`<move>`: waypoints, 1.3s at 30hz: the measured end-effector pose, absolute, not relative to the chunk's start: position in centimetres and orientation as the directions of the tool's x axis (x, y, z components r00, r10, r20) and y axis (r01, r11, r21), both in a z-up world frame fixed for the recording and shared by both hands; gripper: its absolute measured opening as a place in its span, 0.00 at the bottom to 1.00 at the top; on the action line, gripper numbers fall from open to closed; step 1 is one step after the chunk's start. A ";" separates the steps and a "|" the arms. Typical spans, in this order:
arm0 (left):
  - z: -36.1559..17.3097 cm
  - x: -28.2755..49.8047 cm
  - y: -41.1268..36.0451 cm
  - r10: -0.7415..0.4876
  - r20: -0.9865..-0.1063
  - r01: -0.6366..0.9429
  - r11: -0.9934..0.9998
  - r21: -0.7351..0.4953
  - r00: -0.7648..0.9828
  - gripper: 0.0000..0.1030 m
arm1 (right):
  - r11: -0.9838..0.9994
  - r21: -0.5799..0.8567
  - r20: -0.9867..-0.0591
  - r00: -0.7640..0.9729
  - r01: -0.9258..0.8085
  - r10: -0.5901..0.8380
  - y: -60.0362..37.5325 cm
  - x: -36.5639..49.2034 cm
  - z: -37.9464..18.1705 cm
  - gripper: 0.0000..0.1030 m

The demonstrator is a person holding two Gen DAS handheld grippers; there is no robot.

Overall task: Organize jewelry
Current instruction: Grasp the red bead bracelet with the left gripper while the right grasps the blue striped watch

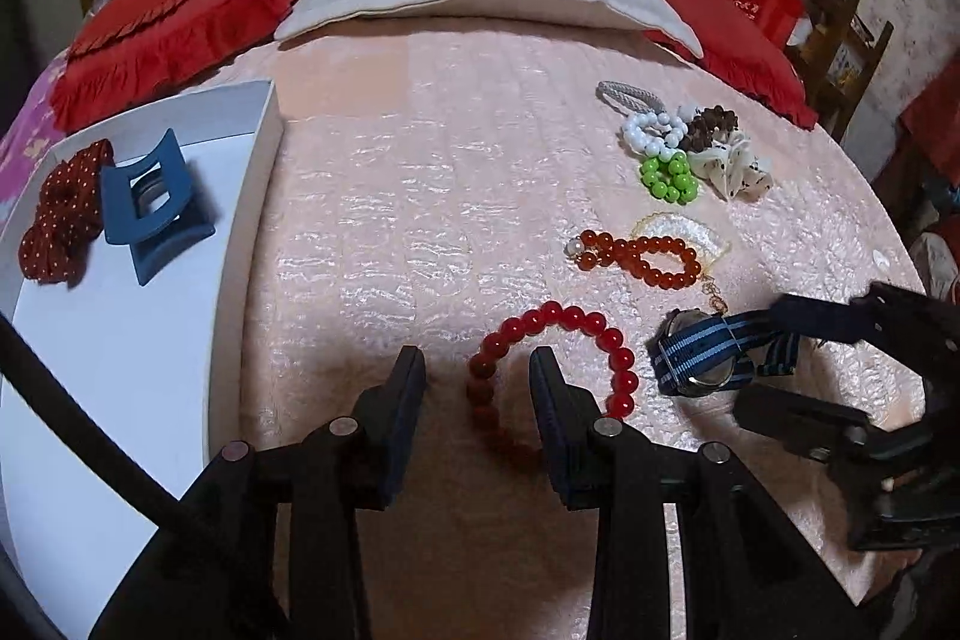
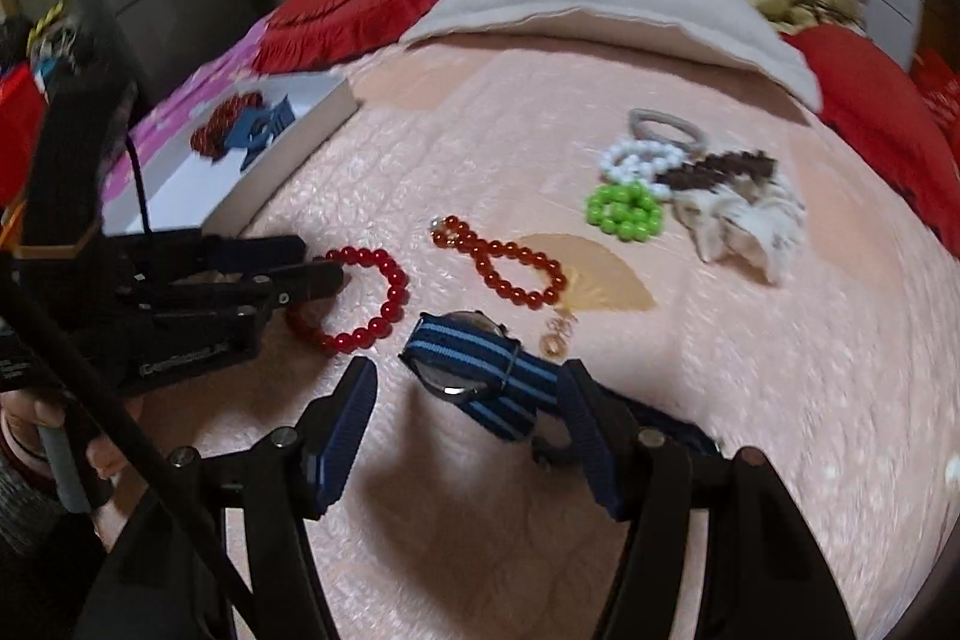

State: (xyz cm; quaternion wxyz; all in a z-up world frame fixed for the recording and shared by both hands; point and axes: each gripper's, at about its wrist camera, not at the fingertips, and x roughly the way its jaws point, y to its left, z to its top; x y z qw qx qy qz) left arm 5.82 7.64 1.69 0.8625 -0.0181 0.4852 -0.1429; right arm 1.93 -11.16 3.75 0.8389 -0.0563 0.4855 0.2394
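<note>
white tray [image 1: 150,340] at left holds a red scrunchie [image 1: 60,214] and blue hair clip [image 1: 153,205]. red bead bracelet [image 1: 558,322], watch [image 2: 474,358], other beads remain on bedspread [image 1: 420,196]. left gripper [image 1: 477,370] jaws apart astride the bracelet's near-left beads, right gripper [image 2: 465,400] wide around watch; neither gripping.

Two close downward wrist views, shared bedspread [image 1: 420,196]

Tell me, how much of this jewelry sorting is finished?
Early on. The white tray holds only a red scrunchie and blue hair claw. The left gripper straddles the red bead bracelet; the right gripper is around the striped watch. Neither is gripped. The other pieces remain on the bed.
</note>
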 end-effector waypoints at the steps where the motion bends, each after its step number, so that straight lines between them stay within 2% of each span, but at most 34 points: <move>1: 1.7 5.8 7.7 -0.292 -0.829 0.244 0.950 -0.195 0.477 0.26 | 0.874 0.141 -0.846 0.402 -0.464 0.350 -11.1 2.2 3.5 0.64; 3: 1.7 5.9 7.7 -0.339 -0.823 0.263 0.935 -0.239 0.456 0.26 | 0.870 0.141 -0.856 0.383 -0.473 0.348 -10.9 2.7 2.8 0.64; 10: 1.7 6.0 7.0 -0.296 -0.821 0.272 0.946 -0.179 0.488 0.26 | 0.860 0.104 -0.858 0.392 -0.499 0.331 -10.5 3.4 1.7 0.63; 11: 1.8 5.9 7.1 -0.300 -0.818 0.273 0.944 -0.183 0.491 0.26 | 0.863 0.100 -0.860 0.393 -0.494 0.325 -10.6 3.4 1.7 0.60; 13: 2.0 6.0 7.4 -0.297 -0.812 0.262 0.947 -0.184 0.503 0.26 | 0.872 0.088 -0.863 0.400 -0.482 0.308 -11.0 3.4 1.8 0.44; 17: 1.6 6.4 7.5 -0.292 -0.819 0.247 0.950 -0.190 0.494 0.26 | 0.894 0.136 -0.857 0.402 -0.428 0.322 -13.1 3.2 1.9 0.44; 22: 1.6 6.1 6.6 -0.249 -0.828 0.271 0.955 -0.123 0.502 0.26 | 0.901 0.169 -0.851 0.403 -0.399 0.337 -14.3 2.8 1.9 0.41; 27: 1.7 5.9 6.3 -0.318 -0.825 0.333 0.928 -0.169 0.467 0.25 | 0.902 0.131 -0.852 0.419 -0.410 0.314 -13.7 2.6 1.9 0.42; 39: 1.6 6.5 6.2 -0.258 -0.829 0.301 0.947 -0.114 0.497 0.25 | 0.907 0.119 -0.833 0.456 -0.405 0.313 -13.4 2.4 1.8 0.46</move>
